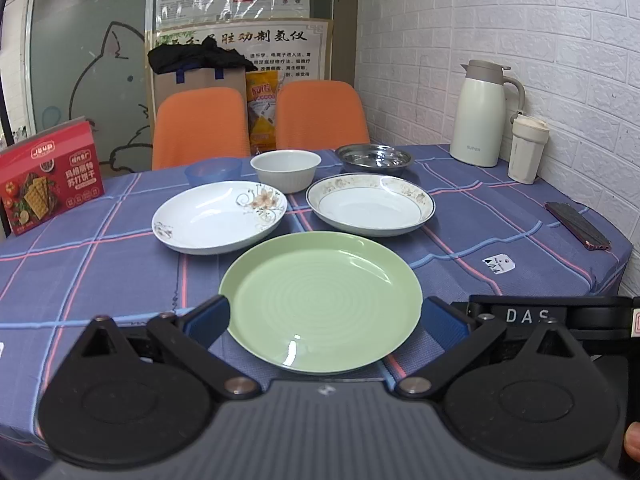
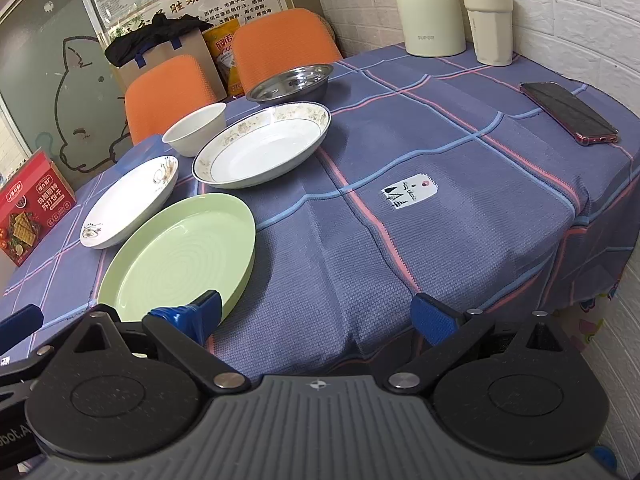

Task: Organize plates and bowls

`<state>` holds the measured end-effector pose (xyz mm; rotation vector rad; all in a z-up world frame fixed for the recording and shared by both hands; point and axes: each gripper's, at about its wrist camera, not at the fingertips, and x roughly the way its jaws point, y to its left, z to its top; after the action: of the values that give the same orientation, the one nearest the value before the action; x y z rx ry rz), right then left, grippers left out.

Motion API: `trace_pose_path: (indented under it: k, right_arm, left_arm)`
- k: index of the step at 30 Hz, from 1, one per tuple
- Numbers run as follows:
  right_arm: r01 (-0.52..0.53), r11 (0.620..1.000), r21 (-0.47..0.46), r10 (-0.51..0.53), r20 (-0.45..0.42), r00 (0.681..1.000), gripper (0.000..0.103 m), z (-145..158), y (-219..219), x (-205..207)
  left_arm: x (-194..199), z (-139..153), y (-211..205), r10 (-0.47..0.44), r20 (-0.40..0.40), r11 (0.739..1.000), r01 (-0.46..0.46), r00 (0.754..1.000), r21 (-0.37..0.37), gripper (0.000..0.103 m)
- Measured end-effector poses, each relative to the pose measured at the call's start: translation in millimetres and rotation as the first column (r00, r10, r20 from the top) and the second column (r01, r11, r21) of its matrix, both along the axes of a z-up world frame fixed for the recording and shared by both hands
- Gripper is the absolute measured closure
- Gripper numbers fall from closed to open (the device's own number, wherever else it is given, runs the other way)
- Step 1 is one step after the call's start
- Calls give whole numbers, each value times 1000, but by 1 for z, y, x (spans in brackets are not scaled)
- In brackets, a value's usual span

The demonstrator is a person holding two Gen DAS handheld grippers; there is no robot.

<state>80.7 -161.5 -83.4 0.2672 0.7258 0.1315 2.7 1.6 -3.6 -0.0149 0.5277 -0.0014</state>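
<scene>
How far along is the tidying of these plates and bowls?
Nothing looks done yet: the green plate, flowered plate, gold-rimmed plate, white bowl, blue bowl and steel bowl all lie separately on the tablecloth. Nothing is in hand: the left gripper is open around the green plate, and the right gripper is open. All stacking remains.

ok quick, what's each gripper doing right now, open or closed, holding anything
Left gripper: open, holding nothing, its fingers on either side of the green plate.
Right gripper: open, holding nothing, over the blue checked tablecloth.
</scene>
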Motion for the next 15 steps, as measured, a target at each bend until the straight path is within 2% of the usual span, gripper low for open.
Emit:
trace_pose_path:
  k: [15]
  right_arm:
    - [-5,1000,-2,5,-4,1000,14,-2,1,2]
  left_arm:
    - [-1,2,-1,-5,0,1000,5,1000,4,2]
